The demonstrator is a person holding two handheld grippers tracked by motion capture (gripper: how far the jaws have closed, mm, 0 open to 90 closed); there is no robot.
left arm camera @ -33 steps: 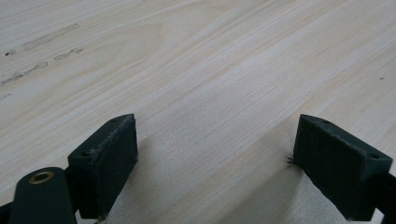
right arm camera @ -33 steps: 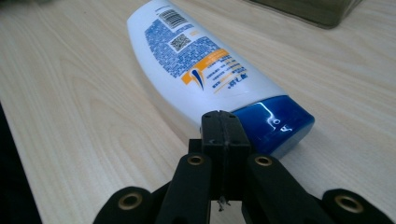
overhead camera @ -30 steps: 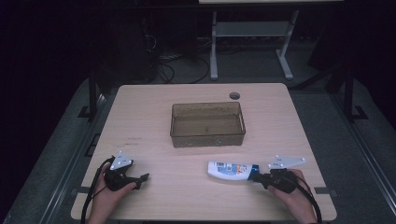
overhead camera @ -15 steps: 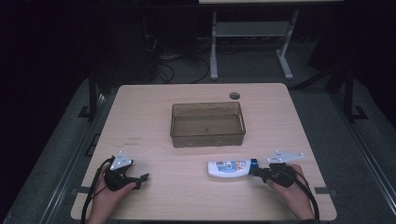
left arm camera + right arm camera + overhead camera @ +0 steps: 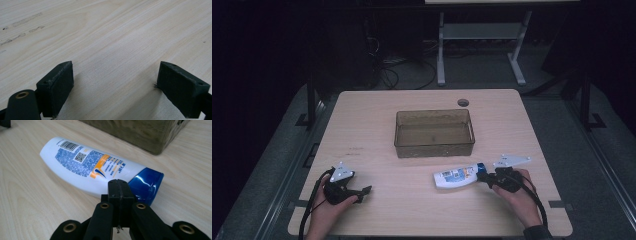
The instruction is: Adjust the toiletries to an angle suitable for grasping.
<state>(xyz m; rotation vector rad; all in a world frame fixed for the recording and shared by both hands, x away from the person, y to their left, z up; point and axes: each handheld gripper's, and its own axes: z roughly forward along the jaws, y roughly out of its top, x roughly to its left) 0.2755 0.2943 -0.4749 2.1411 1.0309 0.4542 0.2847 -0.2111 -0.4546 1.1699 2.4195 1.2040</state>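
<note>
Shampoo bottle (image 5: 458, 176) is lying on its side on the counter (image 5: 377, 115), just in front of the empty brown plastic bin (image 5: 434, 133); nothing looks moved into it yet. Right gripper (image 5: 119, 185) is resting clenched and empty, its tip nearly touching the blue cap (image 5: 146, 184). Left gripper (image 5: 117, 86) is sitting released, low over bare wood.

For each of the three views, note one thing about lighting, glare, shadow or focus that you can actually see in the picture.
High view: the table is lit while the surrounding floor falls into darkness. Left gripper view: soft shadows spread on the wood between the open left gripper jaws, and the grain stays sharp. Right gripper view: a small glare spot sits on the bottle's blue cap, and the right gripper looks crisp.
</note>
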